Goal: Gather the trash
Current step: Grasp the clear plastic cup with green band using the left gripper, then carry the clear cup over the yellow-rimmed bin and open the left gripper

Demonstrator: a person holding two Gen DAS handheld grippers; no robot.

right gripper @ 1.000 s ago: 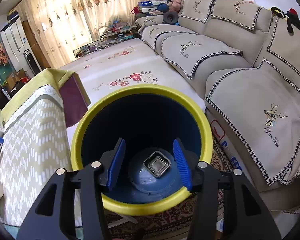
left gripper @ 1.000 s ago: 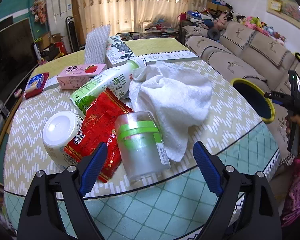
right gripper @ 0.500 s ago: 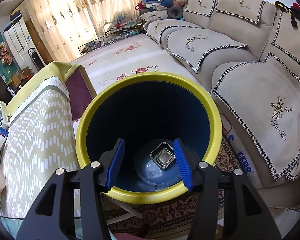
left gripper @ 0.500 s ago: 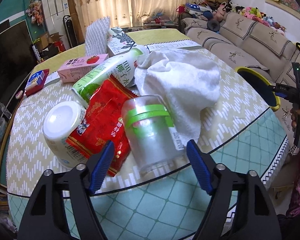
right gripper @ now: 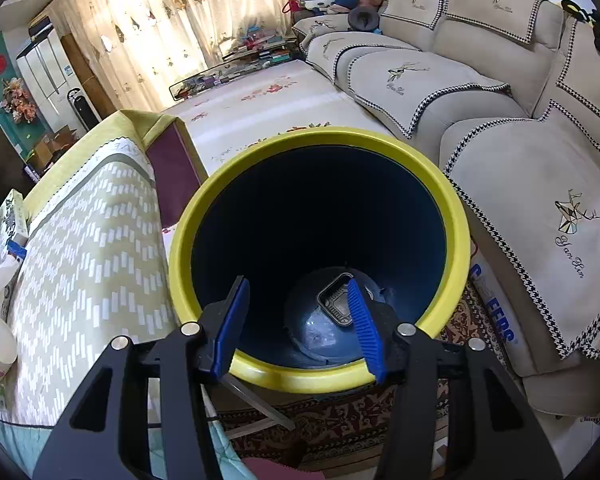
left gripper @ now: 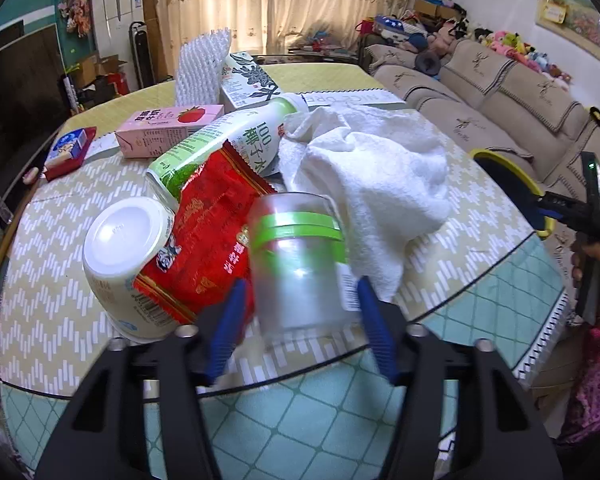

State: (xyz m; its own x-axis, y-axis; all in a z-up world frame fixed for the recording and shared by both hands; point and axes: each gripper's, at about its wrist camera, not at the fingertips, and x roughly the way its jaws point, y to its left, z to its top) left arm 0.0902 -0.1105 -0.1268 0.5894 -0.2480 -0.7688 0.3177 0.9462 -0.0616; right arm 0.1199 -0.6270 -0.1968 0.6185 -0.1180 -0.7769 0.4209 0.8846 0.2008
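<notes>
Already one tray (right gripper: 334,300) is binned (right gripper: 320,136); the cup (left gripper: 300,264) is straddled by the left gripper's (left gripper: 300,320) spread jaws, the right gripper's (right gripper: 296,320) likewise apart, empty.

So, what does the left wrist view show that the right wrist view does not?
Only the left wrist view shows the left gripper, open, its tips on either side of a clear cup with a green band. Behind it lie a red snack bag, an upturned white cup and a pink carton.

Only the right wrist view shows the right gripper, open and empty, above the inside of the bin, where a small square tray lies at the bottom.

Both show the bin's yellow rim, the table and the sofa.
</notes>
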